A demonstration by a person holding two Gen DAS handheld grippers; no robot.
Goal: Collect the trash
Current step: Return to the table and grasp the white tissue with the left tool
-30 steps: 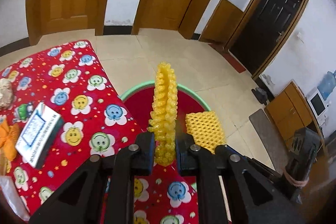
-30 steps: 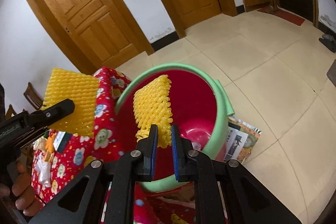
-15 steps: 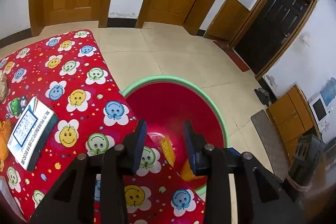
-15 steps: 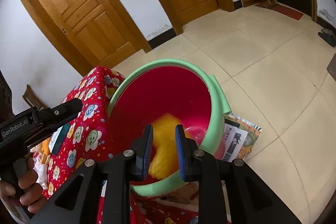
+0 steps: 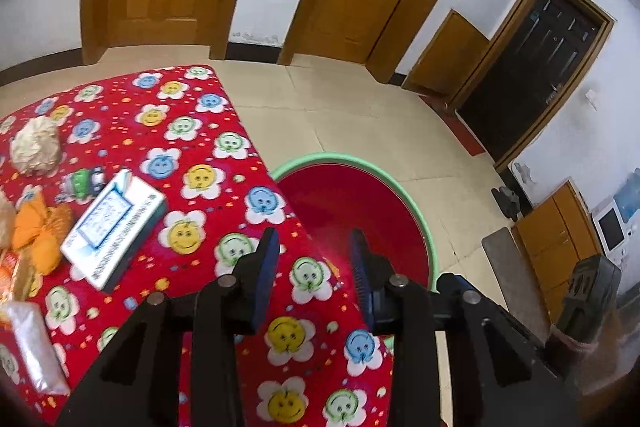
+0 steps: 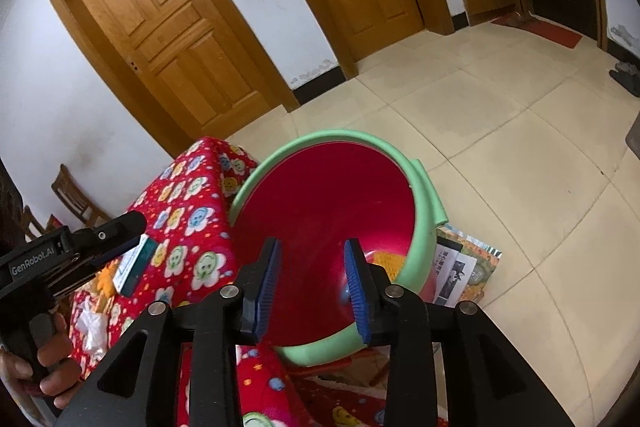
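Trash: a yellow foam net (image 6: 387,261) lies at the bottom of the red bin (image 6: 320,195), seen from the right wrist view just past the right tool's (image 6: 313,269) right finger, at about 3 o'clock of the tool tips; only a small patch of it shows; the bin has a green rim (image 6: 426,187) and stands on the tiled floor (image 6: 500,131), touching the corner of the surface (image 5: 192,131) draped in red cloth with smiley flowers.

Right tool: jaws spread, having just been opening; nothing between the blue pads (image 6: 269,273); it hangs over the bin mouth, pointing down into it.

Left tool (image 5: 312,269): jaws spread, nothing between them; tips over the corner of the surface where it meets the bin, the bin at 1 o'clock of the tips; in the right wrist view it shows at 9 o'clock, gripped by a hand (image 6: 48,367).

More litter on the surface, left wrist view: white and blue box (image 5: 116,223) at 9 o'clock of the tool; crumpled paper ball (image 5: 36,145) at 10 o'clock; orange wrapper pieces (image 5: 38,235) beside the box; clear plastic packet (image 5: 34,347) at 8 o'clock; small green object (image 5: 82,181) between ball and box, too blurred to tell.

Printed papers (image 6: 460,271) on the floor at 3 o'clock of the bin, touching its base.
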